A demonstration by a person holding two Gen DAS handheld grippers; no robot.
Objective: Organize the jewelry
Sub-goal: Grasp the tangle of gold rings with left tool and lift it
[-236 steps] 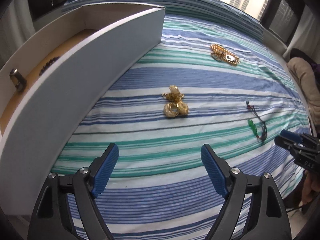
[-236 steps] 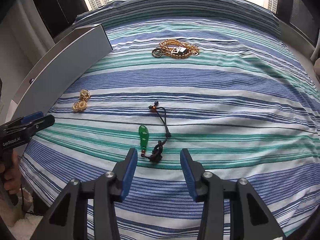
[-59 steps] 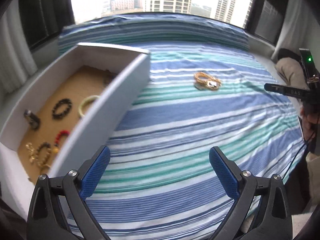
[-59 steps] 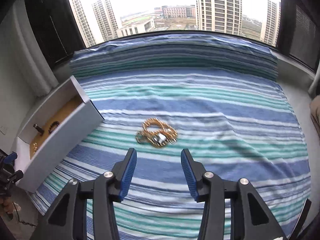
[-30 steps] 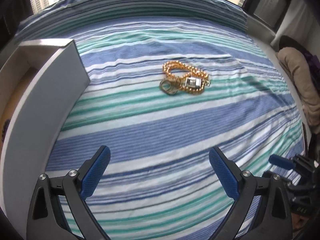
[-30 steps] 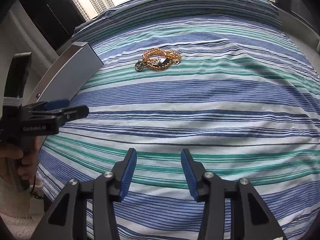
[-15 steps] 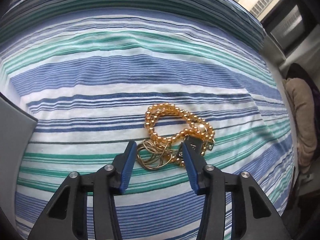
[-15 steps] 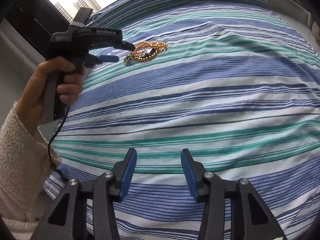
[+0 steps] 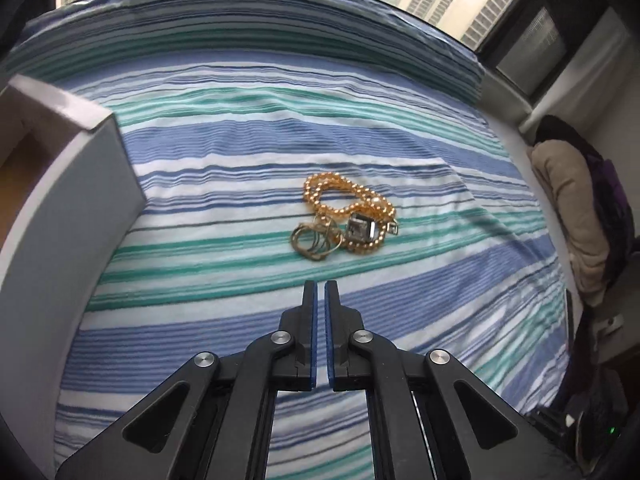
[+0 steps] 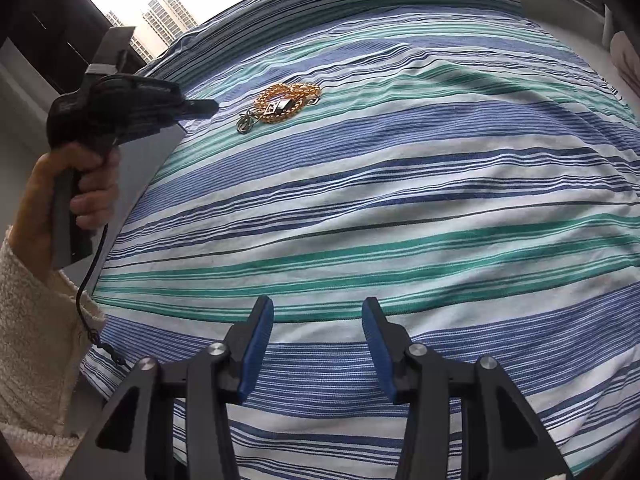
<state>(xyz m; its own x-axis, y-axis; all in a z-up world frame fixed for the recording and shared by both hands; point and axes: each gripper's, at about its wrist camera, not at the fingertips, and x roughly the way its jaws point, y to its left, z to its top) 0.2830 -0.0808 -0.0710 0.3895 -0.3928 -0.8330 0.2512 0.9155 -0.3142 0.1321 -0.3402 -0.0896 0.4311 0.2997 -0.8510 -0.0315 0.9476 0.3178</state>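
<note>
Left wrist view. Showed the left gripper (image 9: pixel 320 286) with its 2 blue-padded fingers (image 9: pixel 313 320) pressed together and nothing between them, tips held above the striped bedspread (image 9: pixel 224 184) and short of the jewelry. Lay just beyond the tips: a gold bead necklace (image 9: pixel 344 196) heaped in loops, carrying a square silver-faced pendant (image 9: pixel 358 229), with a cluster of thin gold rings (image 9: pixel 316 242) touching the heap on its near-left side. Stood at the left edge: a white open-topped box (image 9: pixel 76 208), set on the bedspread and well apart from the necklace, its brown floor only partly seen. Rested at the right edge, off the bed: a beige cushion (image 9: pixel 572 208) against dark purple cloth. Appeared beyond the bed: window glass and tower blocks.

Right wrist view. Showed the right gripper (image 10: pixel 318 308) with its 2 fingers apart, empty, hovering over bare stripes near the foot of the bedspread (image 10: pixel 400 200). Appeared at upper left: the left gripper (image 10: pixel 212 107), black, carried in a bare hand (image 10: pixel 80 184) emerging from a cream fleece sleeve (image 10: pixel 32 320), its closed tip pointing toward the necklace (image 10: pixel 288 100) but clear of it. Lay far from the right gripper: that same necklace heap, with the rings (image 10: pixel 245 122) at its near-left end. Stood behind the hand: the grey side of the box (image 10: pixel 140 160), largely hidden. Hung from the handle: a thin black cable (image 10: pixel 86 280).
</note>
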